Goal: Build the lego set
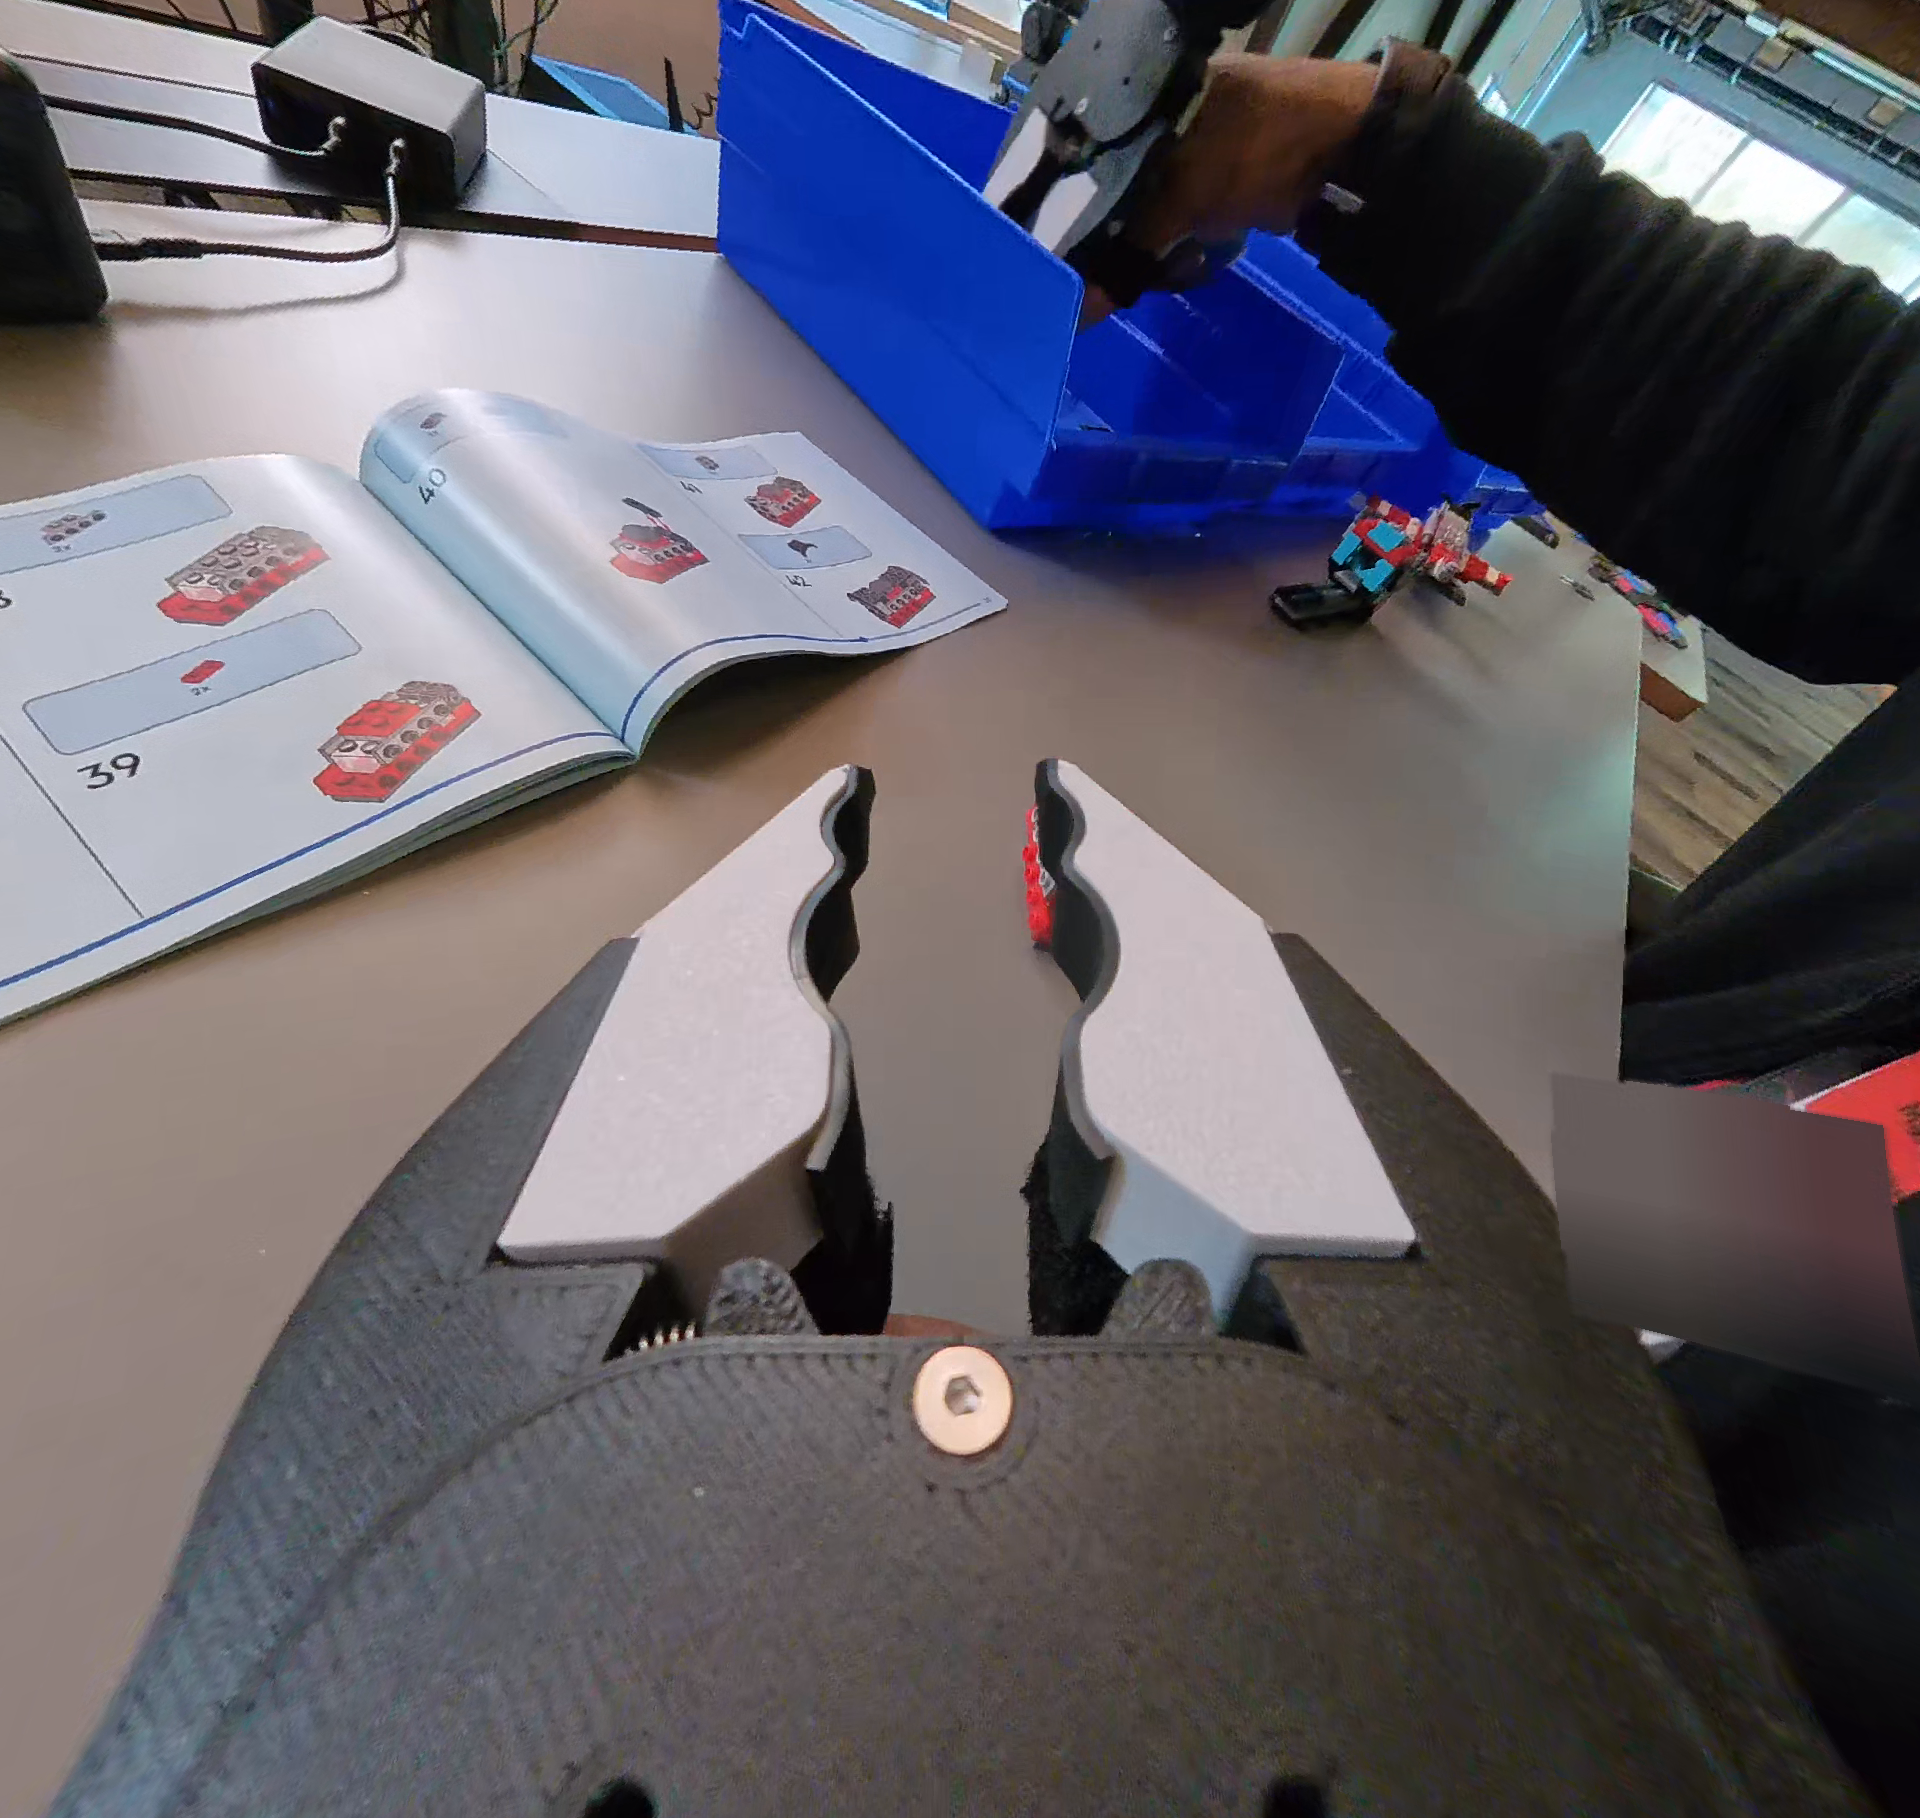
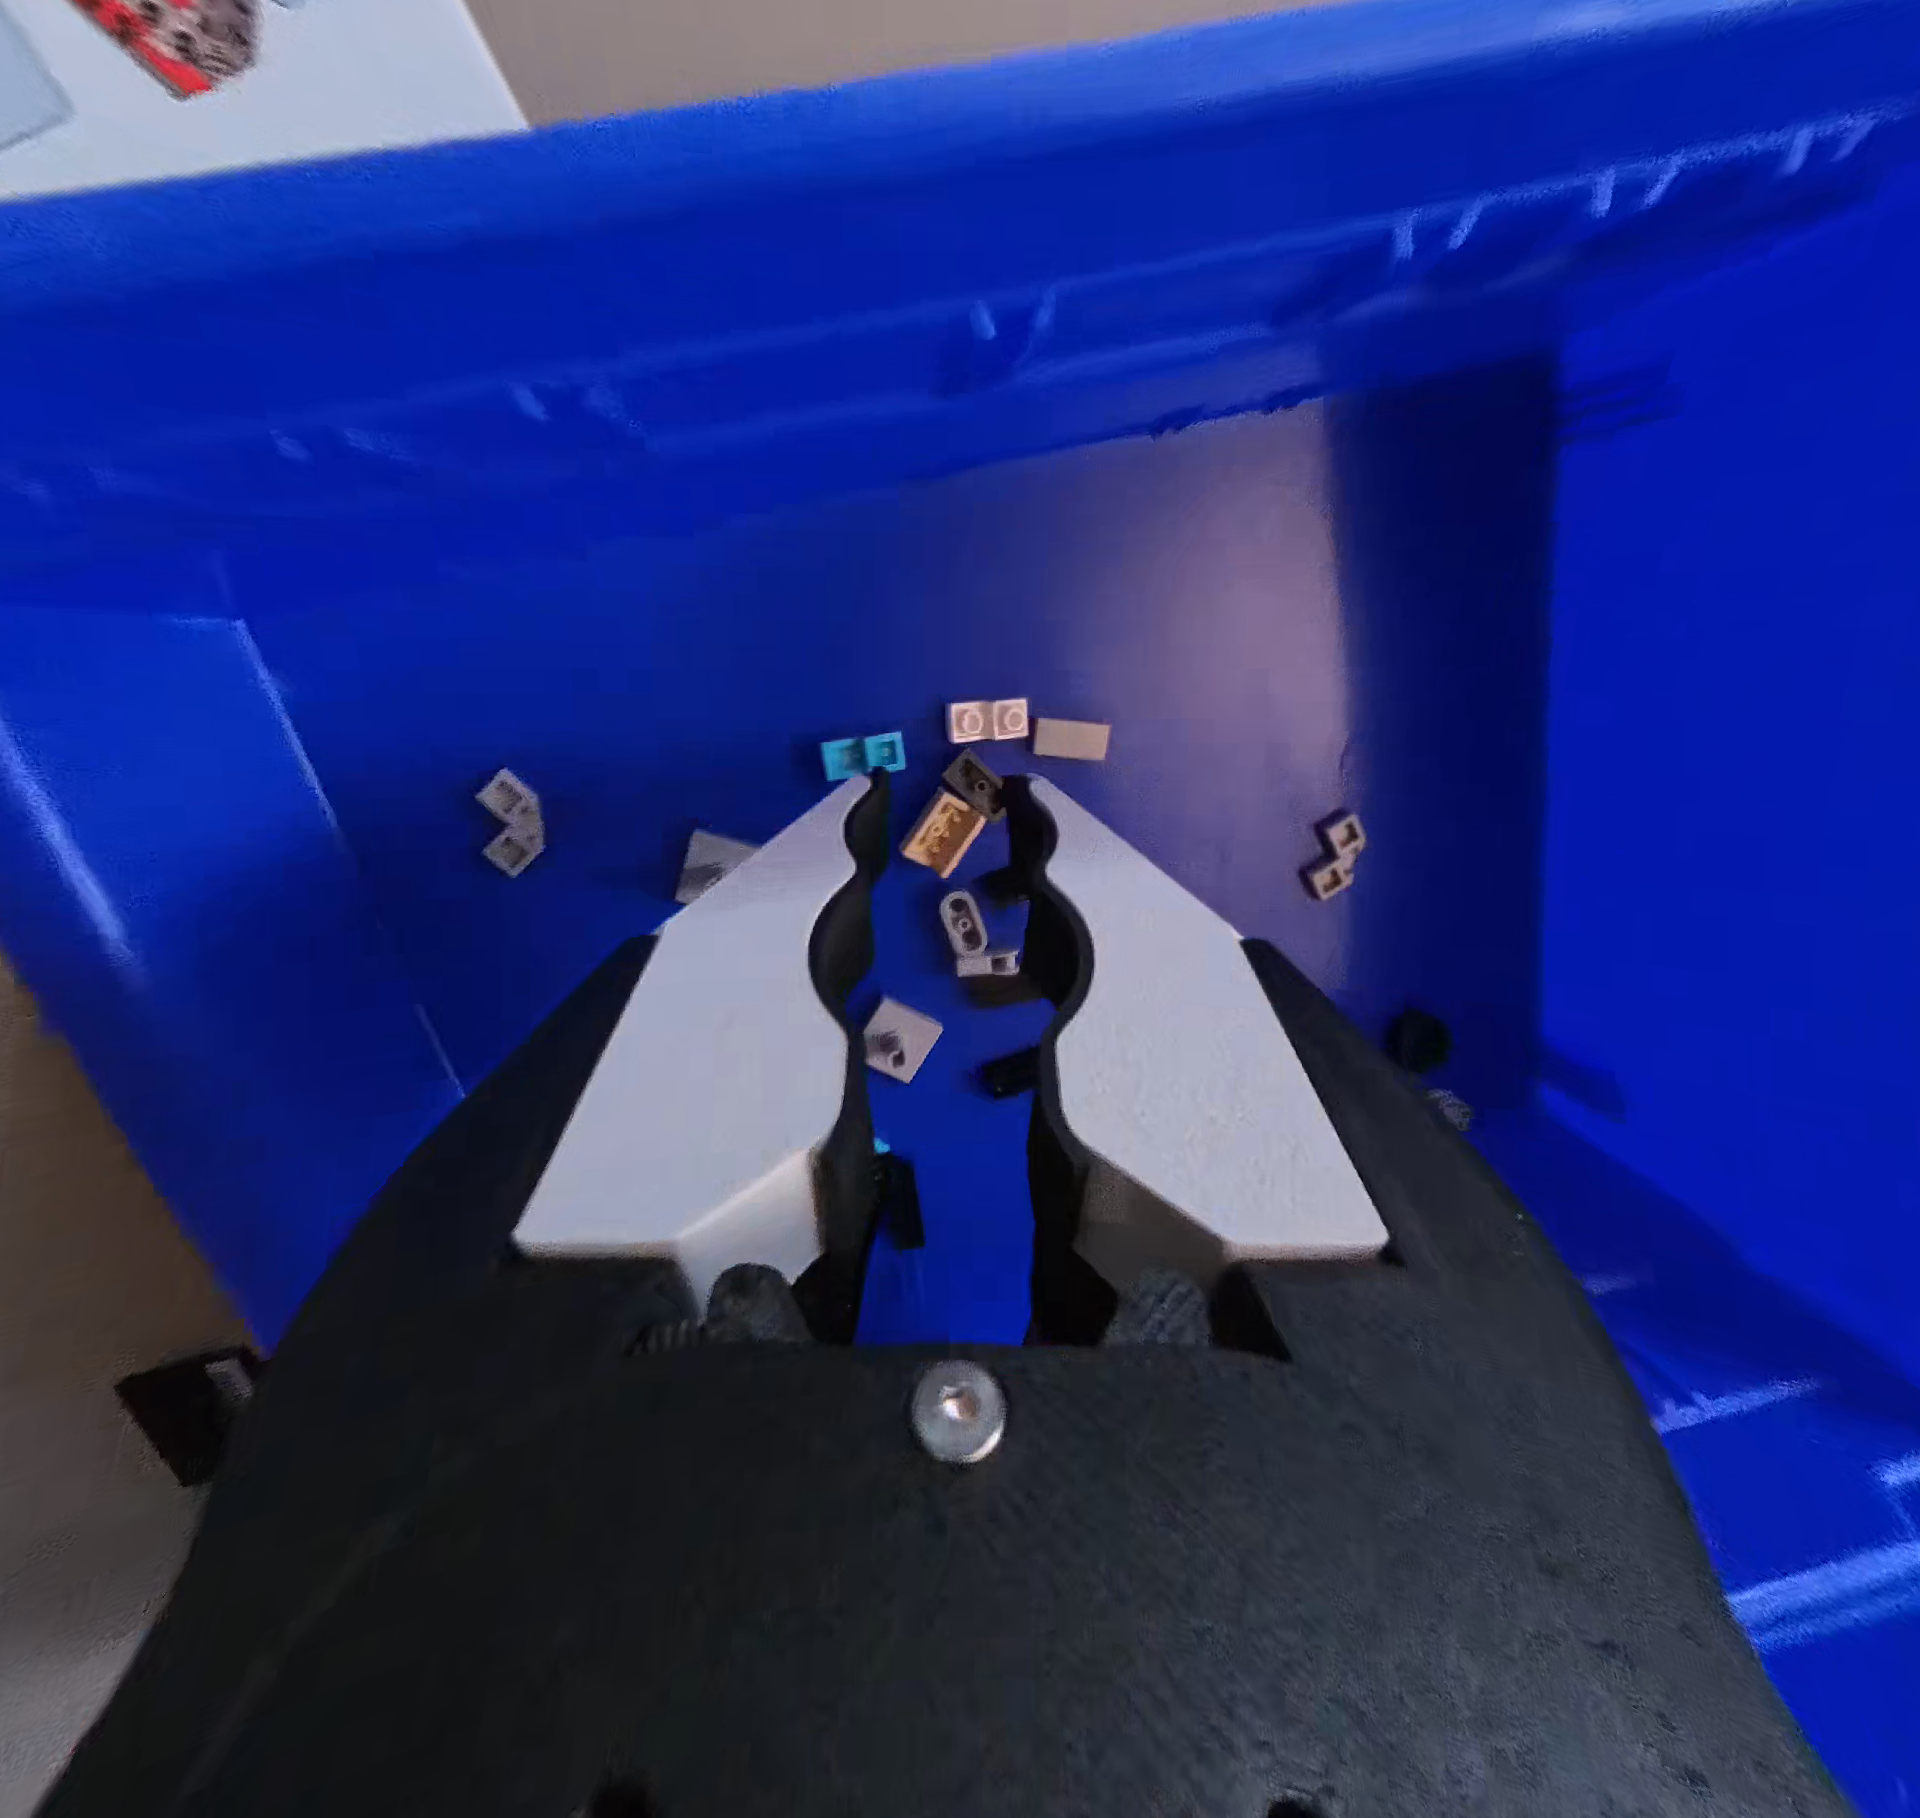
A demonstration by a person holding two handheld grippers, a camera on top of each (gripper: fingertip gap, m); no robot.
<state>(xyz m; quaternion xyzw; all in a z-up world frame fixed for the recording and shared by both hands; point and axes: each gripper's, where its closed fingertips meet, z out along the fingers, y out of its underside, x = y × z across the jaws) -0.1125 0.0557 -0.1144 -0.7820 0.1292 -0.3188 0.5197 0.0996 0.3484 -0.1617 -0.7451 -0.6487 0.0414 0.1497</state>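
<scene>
My left gripper (image 1: 951, 792) is open, low over the brown table (image 1: 1195, 729). A small red studded piece (image 1: 1037, 880) sits against the inner side of its right finger; I cannot tell whether it rests on the table. My right gripper (image 2: 951, 786) is open and empty, pointing down into a compartment of the blue bin (image 2: 727, 334). Below its tips lie several loose pieces: a tan plate (image 2: 942, 833), a dark grey piece (image 2: 975, 781), a teal piece (image 2: 862, 755) and white plates (image 2: 987, 719). The left wrist view shows the right gripper (image 1: 1081, 210) over the bin (image 1: 894, 314).
An open instruction booklet (image 1: 416, 625) lies left of the left gripper. A partly built red, teal and black model (image 1: 1392, 553) stands on the table right of the bin. Black boxes with cables (image 1: 369, 106) sit at the back left. The person's dark sleeve (image 1: 1610, 366) crosses the right side. Some 35 cm of space lies between my two pairs of fingers.
</scene>
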